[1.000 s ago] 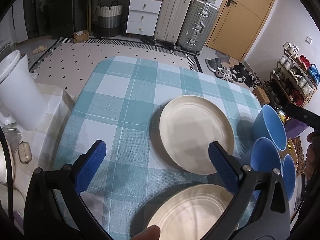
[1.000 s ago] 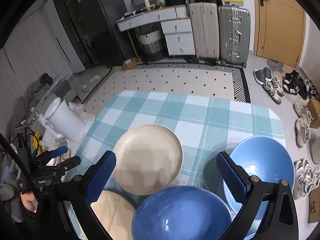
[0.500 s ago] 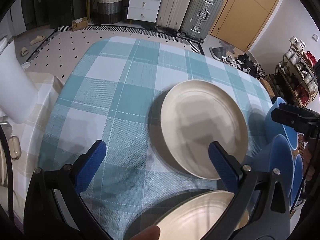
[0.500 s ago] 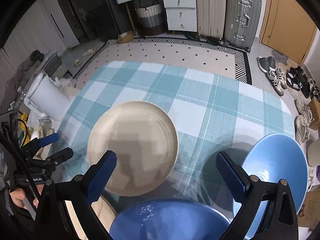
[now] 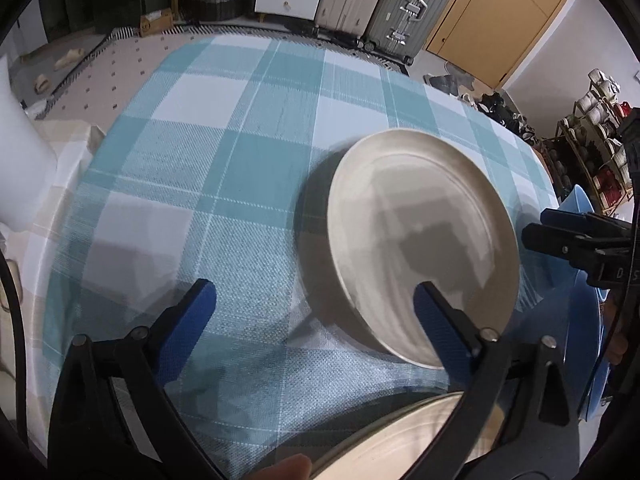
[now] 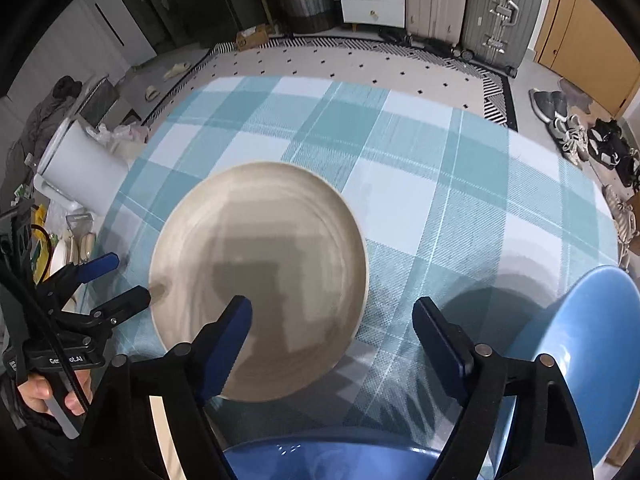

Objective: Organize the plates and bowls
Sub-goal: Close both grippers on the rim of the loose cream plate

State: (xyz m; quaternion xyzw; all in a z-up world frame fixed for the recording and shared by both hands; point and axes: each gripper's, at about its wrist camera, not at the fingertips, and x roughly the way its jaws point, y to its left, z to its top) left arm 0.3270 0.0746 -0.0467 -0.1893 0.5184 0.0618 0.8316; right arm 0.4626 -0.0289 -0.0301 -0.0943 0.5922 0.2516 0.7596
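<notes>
A beige plate [image 5: 424, 240] lies on the teal checked tablecloth [image 5: 224, 168]. My left gripper [image 5: 316, 312] hovers over its left rim with jaws closing: one finger over the plate, the other over cloth, neither pad pressing. A second beige plate [image 5: 400, 436] lies just under that gripper. In the right wrist view the same plate [image 6: 260, 272] has its right rim between the fingers of my right gripper [image 6: 334, 340], whose jaws are closing too, without touching it. One blue bowl [image 6: 580, 340] sits to the right, another [image 6: 328, 460] at the bottom edge.
A white container [image 6: 76, 168] stands beside the table's left side. The left gripper [image 6: 108, 284] and a hand [image 6: 40, 392] show at the plate's left rim. Suitcases [image 6: 500, 12] and shoes [image 6: 580, 136] are on the floor beyond the table's far edge.
Both grippers have come down towards the far beige plate, which now fills more of each view. Both pairs of jaws have narrowed a little.
</notes>
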